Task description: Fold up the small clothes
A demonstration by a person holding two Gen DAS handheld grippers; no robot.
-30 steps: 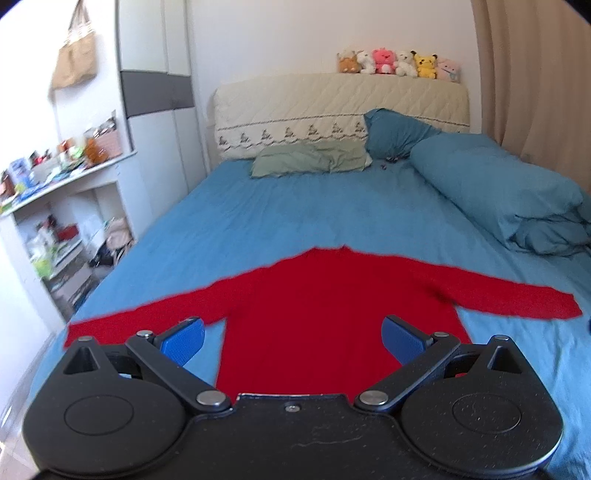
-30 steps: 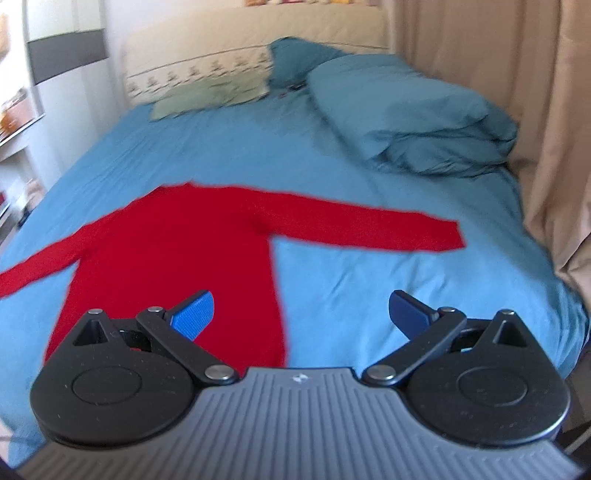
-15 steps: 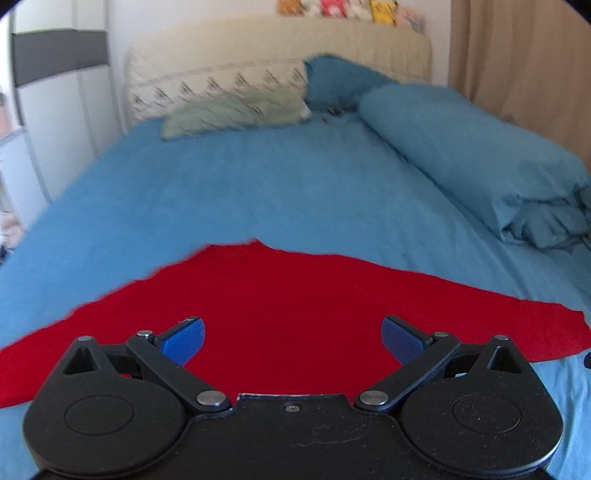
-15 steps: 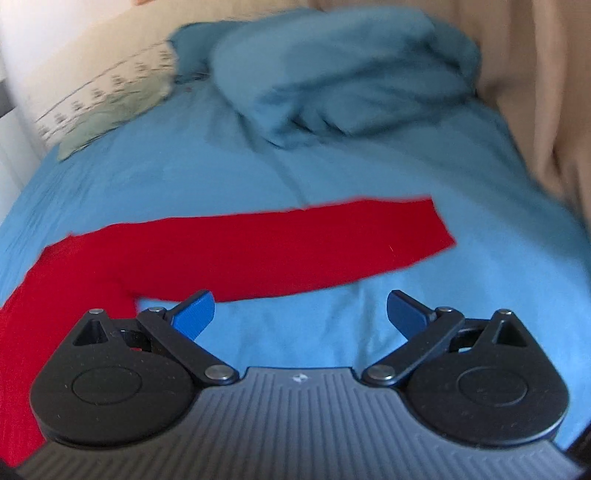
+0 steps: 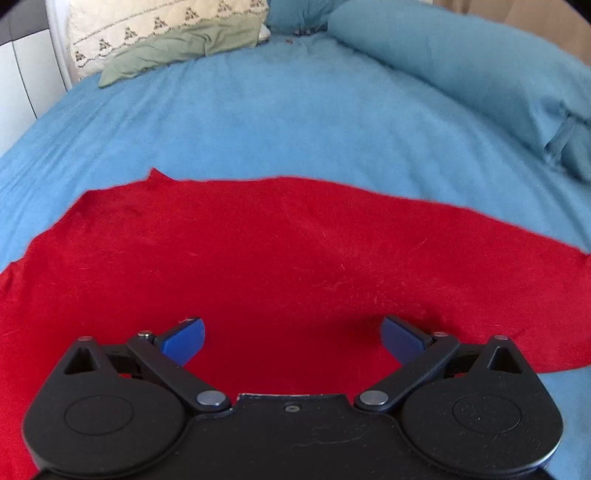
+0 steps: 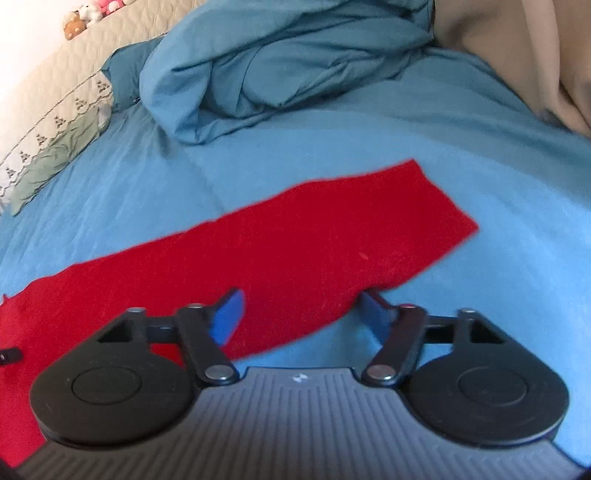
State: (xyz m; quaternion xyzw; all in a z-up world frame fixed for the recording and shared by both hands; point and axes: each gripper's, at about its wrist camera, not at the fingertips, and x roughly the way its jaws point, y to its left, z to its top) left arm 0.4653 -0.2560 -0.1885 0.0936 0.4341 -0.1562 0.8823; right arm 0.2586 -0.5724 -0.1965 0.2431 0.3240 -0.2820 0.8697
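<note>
A red long-sleeved top (image 5: 280, 251) lies flat on the blue bed sheet (image 5: 258, 122). My left gripper (image 5: 291, 336) is open and low over the top's body, with red cloth between its blue fingertips. In the right wrist view the top's right sleeve (image 6: 314, 243) runs across to its cuff at the right. My right gripper (image 6: 303, 314) is open and straddles the sleeve's near edge, close to the cloth. Neither gripper holds anything.
A folded blue duvet (image 6: 280, 59) is piled at the far right of the bed, also in the left wrist view (image 5: 461, 62). A green pillow (image 5: 184, 51) lies against the quilted headboard (image 5: 155, 26). A beige curtain (image 6: 517, 48) hangs at the right.
Both grippers have moved forward and down toward the top. The left now hovers over the body and the right over the right sleeve. Both stay open.
</note>
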